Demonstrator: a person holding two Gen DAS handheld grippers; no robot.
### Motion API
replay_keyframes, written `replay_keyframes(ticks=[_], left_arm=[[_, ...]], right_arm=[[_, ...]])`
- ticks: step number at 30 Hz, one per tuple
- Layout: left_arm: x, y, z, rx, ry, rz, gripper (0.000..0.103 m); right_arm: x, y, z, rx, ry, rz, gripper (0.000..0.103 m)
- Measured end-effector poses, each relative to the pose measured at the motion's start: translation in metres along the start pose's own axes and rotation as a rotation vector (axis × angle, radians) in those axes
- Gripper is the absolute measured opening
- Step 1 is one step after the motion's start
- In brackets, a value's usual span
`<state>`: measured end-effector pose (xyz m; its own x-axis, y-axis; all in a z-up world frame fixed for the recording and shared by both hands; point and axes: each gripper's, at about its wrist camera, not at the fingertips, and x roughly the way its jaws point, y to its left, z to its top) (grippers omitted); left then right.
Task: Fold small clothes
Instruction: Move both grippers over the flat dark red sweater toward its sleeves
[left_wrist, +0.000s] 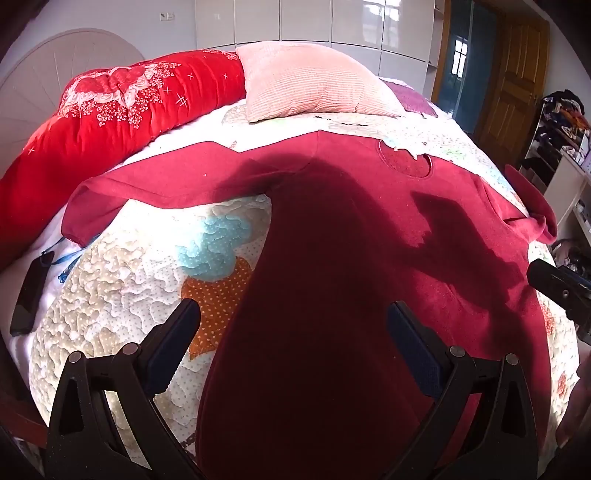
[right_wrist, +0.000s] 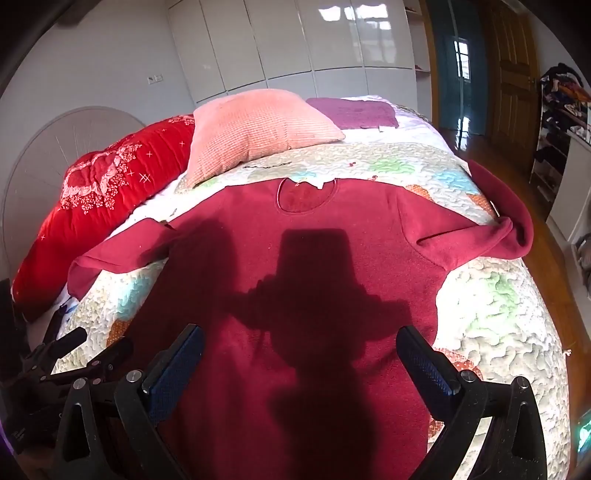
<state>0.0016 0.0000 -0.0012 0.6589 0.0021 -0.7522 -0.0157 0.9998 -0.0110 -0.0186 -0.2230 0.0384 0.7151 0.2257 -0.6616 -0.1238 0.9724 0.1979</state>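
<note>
Bedspread (right_wrist: 498, 314), flat sweater (right_wrist: 314, 266), both claws (left_wrist: 293, 332) (right_wrist: 299, 354) wide, empty

Fuzzy matt fleece sweater (right_wrist: 314, 258), puckered quilted cotton bedspread (right_wrist: 498, 314), glossy wardrobe doors (right_wrist: 295, 37)

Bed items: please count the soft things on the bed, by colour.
Dark red: 1, sweater
Bright red: 1, floral quilt
Pink: 1, pillow
Purple: 1, folded cloth
Total: 4
</note>
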Motion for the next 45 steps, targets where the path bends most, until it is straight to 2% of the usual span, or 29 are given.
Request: replay_keyframes(ticks=[10, 24, 39, 45], left_arm=[[0.02, 0.002, -0.002, -0.006, 0.031, 0.007, 0.102], [0.023, -0.004, 0.008, 0.002, 0.05, 0.017, 0.102], [0.023, -0.011, 0.015, -0.016, 0.03, -0.014, 0.102], [0.027, -0.014, 0.017, -0.006, 0.022, -0.003, 0.102]], right_arm=[[0.031, 0.004, -0.003, -0.024, 0.031, -0.039, 0.103], [0.031, 0.001, -0.004, -0.02, 0.029, -0.061, 0.103], [0.029, -0.005, -0.003, -0.001, 0.018, -0.09, 0.103], [0.035, -0.006, -0.002, 0.007, 0.033, -0.092, 0.103]])
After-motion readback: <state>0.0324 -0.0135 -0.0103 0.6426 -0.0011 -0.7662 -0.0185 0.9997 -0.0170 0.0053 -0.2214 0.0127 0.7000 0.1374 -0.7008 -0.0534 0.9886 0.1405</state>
